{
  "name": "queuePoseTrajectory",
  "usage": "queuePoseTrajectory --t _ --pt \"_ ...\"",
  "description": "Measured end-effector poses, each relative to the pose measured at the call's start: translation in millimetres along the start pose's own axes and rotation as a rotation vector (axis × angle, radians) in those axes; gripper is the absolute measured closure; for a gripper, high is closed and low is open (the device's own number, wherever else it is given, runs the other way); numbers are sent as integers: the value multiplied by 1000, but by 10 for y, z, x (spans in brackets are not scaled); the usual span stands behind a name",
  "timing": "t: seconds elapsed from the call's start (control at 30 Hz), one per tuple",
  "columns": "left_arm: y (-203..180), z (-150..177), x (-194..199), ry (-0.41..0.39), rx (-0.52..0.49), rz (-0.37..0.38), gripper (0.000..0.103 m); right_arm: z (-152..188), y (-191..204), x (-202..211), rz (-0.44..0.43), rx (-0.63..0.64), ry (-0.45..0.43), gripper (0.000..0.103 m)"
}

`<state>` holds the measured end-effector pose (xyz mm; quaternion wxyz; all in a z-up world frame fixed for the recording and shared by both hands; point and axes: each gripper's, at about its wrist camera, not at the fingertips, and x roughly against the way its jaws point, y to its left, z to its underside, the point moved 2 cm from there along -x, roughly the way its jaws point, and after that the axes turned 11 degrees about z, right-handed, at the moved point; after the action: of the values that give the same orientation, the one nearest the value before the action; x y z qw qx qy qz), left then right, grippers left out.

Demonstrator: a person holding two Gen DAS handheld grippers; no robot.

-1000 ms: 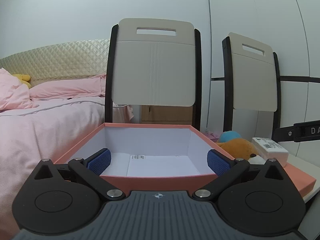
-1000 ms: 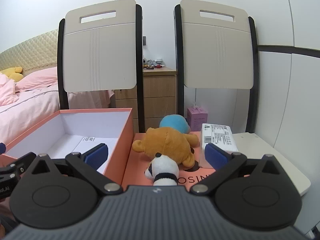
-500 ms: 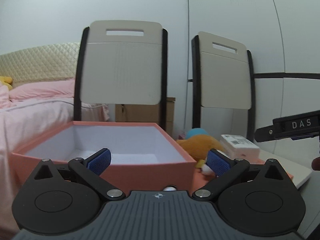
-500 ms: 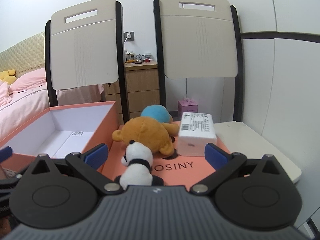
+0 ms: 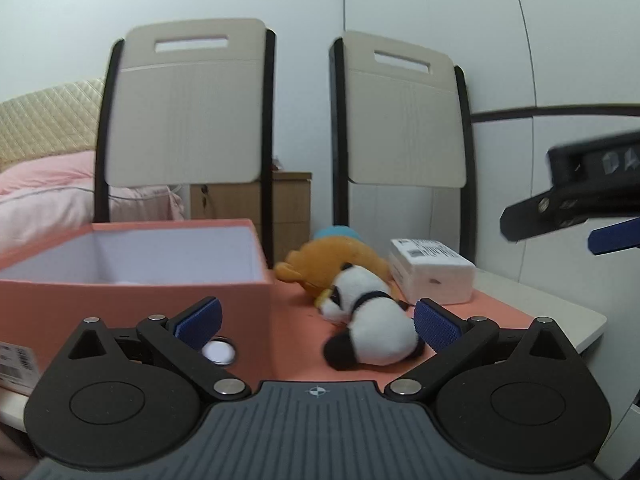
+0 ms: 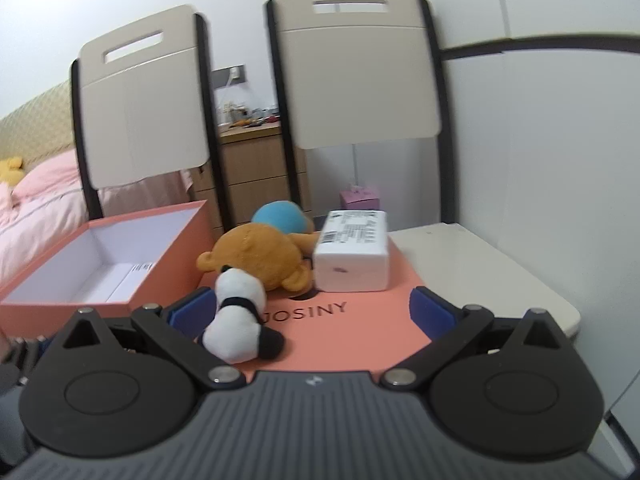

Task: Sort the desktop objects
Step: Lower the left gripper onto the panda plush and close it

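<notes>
An open salmon box (image 5: pixel 132 280) (image 6: pixel 100 264) stands on the left of a small table. Its flat salmon lid (image 6: pixel 344 320) (image 5: pixel 480 308) lies to the right and carries a panda plush (image 5: pixel 372 320) (image 6: pixel 238 320), an orange bear plush (image 5: pixel 332 264) (image 6: pixel 256 256), a blue plush (image 6: pixel 282 218) (image 5: pixel 338 233) behind it, and a white labelled box (image 5: pixel 430 270) (image 6: pixel 354 254). My left gripper (image 5: pixel 316 322) is open, low in front of the panda, which lies toward its right finger. My right gripper (image 6: pixel 312 312) is open above the lid, the panda by its left finger. Neither holds anything.
Two beige folding chairs (image 5: pixel 188 104) (image 6: pixel 356 68) stand behind the table. A bed with pink bedding (image 5: pixel 44 192) lies to the left, and a wooden drawer unit (image 6: pixel 256 176) sits between the chairs. The white tabletop (image 6: pixel 476 272) ends at the right by a white wall.
My left gripper has swung right and dropped from facing the salmon box to facing the panda plush. My right gripper has moved closer to the toys. Both stayed open.
</notes>
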<state>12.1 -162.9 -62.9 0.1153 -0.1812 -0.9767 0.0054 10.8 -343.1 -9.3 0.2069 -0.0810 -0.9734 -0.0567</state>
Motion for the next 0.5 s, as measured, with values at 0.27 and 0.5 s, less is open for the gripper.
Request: queuePoseTrajectory --t 0.27,0.5 --pt "-347 -2 -332 -18 -76 28 1 18 -252 57 -4 -59 0 0" --pt "-413 111 -811 72 -91 -10 16 33 -304 1 -11 -61 20 0"
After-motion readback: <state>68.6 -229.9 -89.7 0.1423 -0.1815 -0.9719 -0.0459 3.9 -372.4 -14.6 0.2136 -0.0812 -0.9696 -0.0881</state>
